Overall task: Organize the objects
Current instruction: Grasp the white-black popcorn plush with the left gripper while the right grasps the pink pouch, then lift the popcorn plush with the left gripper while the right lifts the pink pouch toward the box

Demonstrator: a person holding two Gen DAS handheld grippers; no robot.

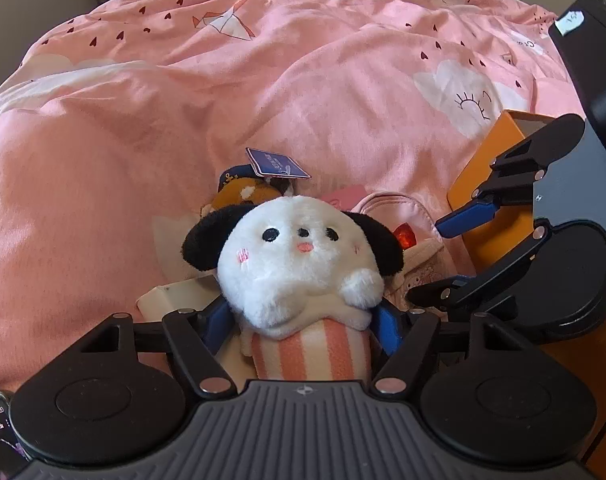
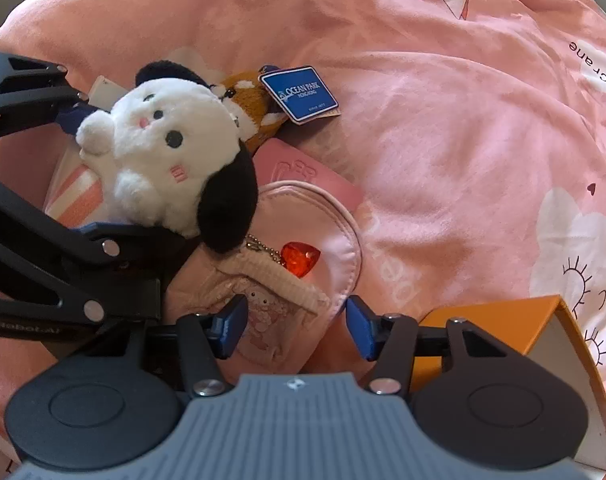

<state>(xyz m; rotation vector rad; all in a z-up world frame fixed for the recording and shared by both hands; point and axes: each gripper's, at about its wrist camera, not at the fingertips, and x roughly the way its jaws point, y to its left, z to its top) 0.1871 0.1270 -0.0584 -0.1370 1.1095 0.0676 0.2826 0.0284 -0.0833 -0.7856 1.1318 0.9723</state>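
Working left to right from the white puppy plush (image 1: 299,256), we saw our left gripper (image 1: 301,320) straddling its striped body, blue pads set at either flank; whether they pressed or merely flanked it we could not tell. Just behind the puppy lay a brown plush (image 2: 253,98) with an Ocean Park tag (image 2: 299,94). Right of the puppy sat a pink card (image 2: 303,172) and a pink pouch (image 2: 335,232) carrying a red gem charm (image 2: 301,260). Our right gripper (image 2: 297,326) hovered over that pouch, jaws apart and gripping nothing. Farther right stood an orange box (image 2: 503,312). We judged the tidying barely begun: everything lay loose on the pink duvet (image 2: 443,120).
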